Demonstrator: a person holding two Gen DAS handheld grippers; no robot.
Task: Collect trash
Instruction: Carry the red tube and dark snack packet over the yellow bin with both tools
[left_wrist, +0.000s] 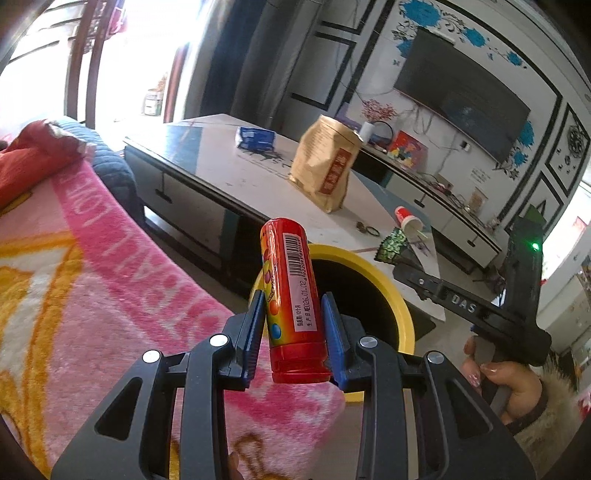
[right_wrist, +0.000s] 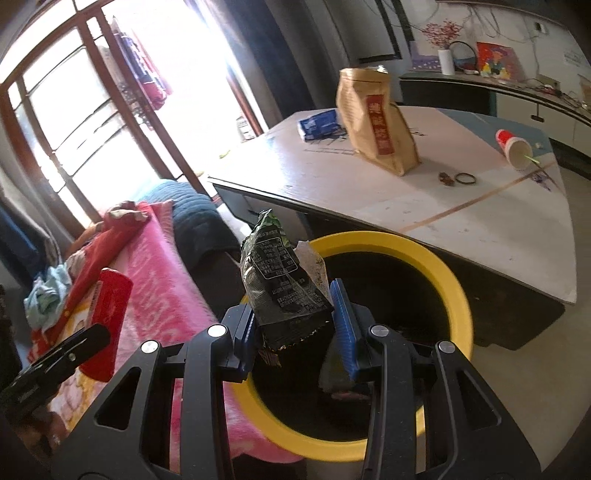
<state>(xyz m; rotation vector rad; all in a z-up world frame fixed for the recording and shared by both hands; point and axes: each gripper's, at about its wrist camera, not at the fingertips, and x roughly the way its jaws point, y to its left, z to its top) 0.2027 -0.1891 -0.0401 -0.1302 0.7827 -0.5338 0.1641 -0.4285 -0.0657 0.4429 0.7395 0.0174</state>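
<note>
My left gripper (left_wrist: 295, 328) is shut on a red candy tube (left_wrist: 291, 295) with a barcode label, held upright just before the yellow-rimmed bin (left_wrist: 369, 266). My right gripper (right_wrist: 295, 325) is shut on a crumpled dark snack wrapper (right_wrist: 280, 280), held over the near left rim of the same bin (right_wrist: 436, 266), whose inside is dark. In the left wrist view the right gripper's body (left_wrist: 461, 299) shows at the right with the wrapper (left_wrist: 391, 249) at its tip. The red tube (right_wrist: 107, 325) also shows at the left of the right wrist view.
A low white table (right_wrist: 369, 177) stands behind the bin with a brown paper bag (right_wrist: 376, 125), a blue packet (right_wrist: 317, 123), a tipped red paper cup (right_wrist: 513, 146) and a small ring (right_wrist: 465, 179). A pink blanket (left_wrist: 92, 277) covers the sofa at left.
</note>
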